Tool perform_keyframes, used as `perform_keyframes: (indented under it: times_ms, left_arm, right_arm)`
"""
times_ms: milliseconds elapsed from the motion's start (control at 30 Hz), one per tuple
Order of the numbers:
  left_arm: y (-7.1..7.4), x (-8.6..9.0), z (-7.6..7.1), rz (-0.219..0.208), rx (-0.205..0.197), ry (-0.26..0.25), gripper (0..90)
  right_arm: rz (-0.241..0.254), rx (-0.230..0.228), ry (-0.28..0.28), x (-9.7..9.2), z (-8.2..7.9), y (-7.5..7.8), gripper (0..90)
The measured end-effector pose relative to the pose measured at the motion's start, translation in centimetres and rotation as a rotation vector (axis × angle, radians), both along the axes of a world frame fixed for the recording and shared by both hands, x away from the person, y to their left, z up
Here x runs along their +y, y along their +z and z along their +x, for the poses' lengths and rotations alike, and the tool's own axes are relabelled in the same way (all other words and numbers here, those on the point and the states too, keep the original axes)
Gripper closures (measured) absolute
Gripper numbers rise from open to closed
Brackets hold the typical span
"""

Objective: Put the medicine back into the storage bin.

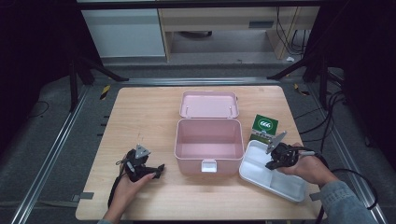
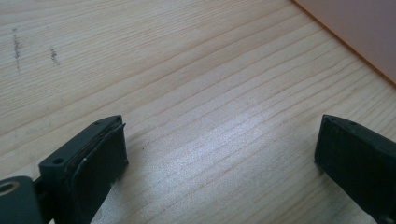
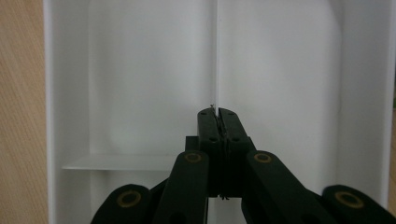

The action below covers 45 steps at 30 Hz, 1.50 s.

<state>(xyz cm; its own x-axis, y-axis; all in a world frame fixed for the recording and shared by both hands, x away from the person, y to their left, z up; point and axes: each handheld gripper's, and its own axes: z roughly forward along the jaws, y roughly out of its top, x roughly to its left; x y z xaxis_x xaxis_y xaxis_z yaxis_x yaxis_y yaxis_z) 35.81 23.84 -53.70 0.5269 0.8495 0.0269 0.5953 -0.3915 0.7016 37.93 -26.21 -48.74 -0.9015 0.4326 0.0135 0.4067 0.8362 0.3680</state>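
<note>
Tray (image 1: pixel 261 175), white and divided into compartments, lay at the near right of the table (image 1: pixel 149 116), just right of the pink box (image 1: pixel 209 144). In the right gripper view its central divider ran straight away from the jaws, with a cross wall closing off a smaller compartment on the near left. The right gripper (image 1: pixel 271 164) hung over the tray in the person's right hand (image 1: pixel 310 168), and its jaws were pressed together with nothing between them; their tips sat on the line of the divider (image 3: pixel 217 70). Whether they touched it could not be told.

At the near left, the left gripper (image 1: pixel 159 170) rested low over the bare wood in the left hand (image 1: pixel 130 184). Its jaws stood wide apart and empty, and a corner of the box showed at the far right of its view.

The box stood open at the middle of the table, empty inside, its lid (image 1: pixel 209 104) laid back on the far side and a white latch on the near wall.

Beyond the tray, a green card (image 1: pixel 265 126) stood just right of the box; it bore a white oval logo with lettering too small to read.
</note>
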Motion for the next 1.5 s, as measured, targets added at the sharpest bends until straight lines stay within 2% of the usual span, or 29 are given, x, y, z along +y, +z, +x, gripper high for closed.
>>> perform_keyframes:
  times_ms: [33, 67, 100, 167, 300, 367, 400, 433, 467, 500, 567, 633, 733, 767, 867, 900, 1000, 1033, 1100, 1200, 1333, 1500]
  left_arm:
    - [0.0, 0.0, 0.0, -0.002, -0.001, 0.002, 1.6]
    - [0.0, 0.0, 0.0, -0.002, -0.001, 0.002, 1.6]
    - [0.0, 0.0, 0.0, -0.003, -0.003, 0.002, 1.6]
    - [0.0, 0.0, 0.0, -0.002, -0.002, 0.002, 1.6]
    - [0.0, 0.0, 0.0, 0.000, 0.000, 0.002, 1.6]
    - [0.0, 0.0, 0.0, -0.003, -0.003, 0.002, 1.6]
    - [0.0, 0.0, 0.0, -0.003, -0.003, 0.002, 1.6]
    - [0.0, 0.0, 0.0, -0.003, -0.002, 0.002, 1.6]
    - [0.0, 0.0, 0.0, -0.003, -0.002, 0.002, 1.6]
    - [0.0, 0.0, 0.0, -0.002, -0.003, 0.003, 1.6]
    - [0.0, 0.0, 0.0, -0.003, -0.002, 0.003, 1.6]
    - [0.0, 0.0, 0.0, -0.003, -0.002, 0.004, 1.6]
    - [0.0, 0.0, 0.0, -0.002, -0.001, 0.004, 1.6]
    - [0.0, 0.0, 0.0, -0.002, -0.001, 0.004, 1.6]
    - [0.0, 0.0, 0.0, 0.000, -0.001, 0.004, 1.6]
    - [0.0, 0.0, 0.0, -0.001, -0.001, 0.004, 1.6]
    - [0.0, 0.0, 0.0, -0.002, -0.001, 0.004, 1.6]
    - [0.0, 0.0, 0.0, -0.002, -0.001, 0.004, 1.6]
    - [0.0, 0.0, 0.0, -0.002, -0.001, 0.004, 1.6]
    - [0.0, 0.0, 0.0, -0.002, -0.001, 0.006, 1.6]
    - [0.0, -0.1, 0.0, -0.006, -0.002, 0.007, 1.6]
    - [0.0, 0.0, 0.0, -0.001, 0.000, 0.004, 1.6]
  right_arm:
    - [0.010, -0.010, -0.007, -0.1, 0.1, 0.1, 82.7]
    - [0.010, -0.010, -0.007, -0.1, 0.1, 0.1, 82.7]
    - [0.044, -0.026, -0.041, -0.4, 0.1, 0.6, 77.0]
    - [0.052, -0.027, -0.046, -0.5, 0.1, 0.8, 74.1]
    - [0.096, -0.080, -0.080, -1.1, 0.1, 2.7, 58.7]
    - [0.118, -0.111, -0.116, -1.6, 0.4, 4.1, 51.7]
    - [0.118, -0.111, -0.116, -1.6, 0.4, 4.1, 51.7]
    - [0.118, -0.135, -0.137, -1.9, 0.7, 4.8, 45.7]
    - [0.118, -0.135, -0.137, -1.9, 0.7, 4.8, 45.7]
    - [0.125, -0.157, -0.155, -2.2, 1.2, 5.5, 40.0]
    - [0.132, -0.184, -0.176, -2.5, 1.7, 6.1, 35.5]
    - [0.129, -0.187, -0.200, -2.6, 2.3, 6.5, 27.0]
    - [0.114, -0.200, -0.214, -2.5, 3.0, 6.9, 22.1]
    - [0.113, -0.202, -0.232, -2.4, 4.0, 7.2, 15.2]
    - [0.106, -0.201, -0.242, -2.2, 4.9, 7.2, 12.6]
    - [0.101, -0.204, -0.233, -1.9, 5.9, 7.1, 10.0]
    - [0.092, -0.205, -0.226, -1.7, 6.8, 6.8, 9.6]
    - [0.080, -0.204, -0.216, -1.5, 7.6, 6.6, 9.6]
    - [0.079, -0.205, -0.212, -1.4, 7.9, 6.4, 9.5]
    - [0.070, -0.196, -0.216, -1.1, 9.2, 5.7, 9.7]
    - [0.053, -0.187, -0.218, -1.0, 9.9, 5.3, 9.7]
    - [0.035, -0.157, -0.211, -0.7, 11.3, 4.4, 9.2]
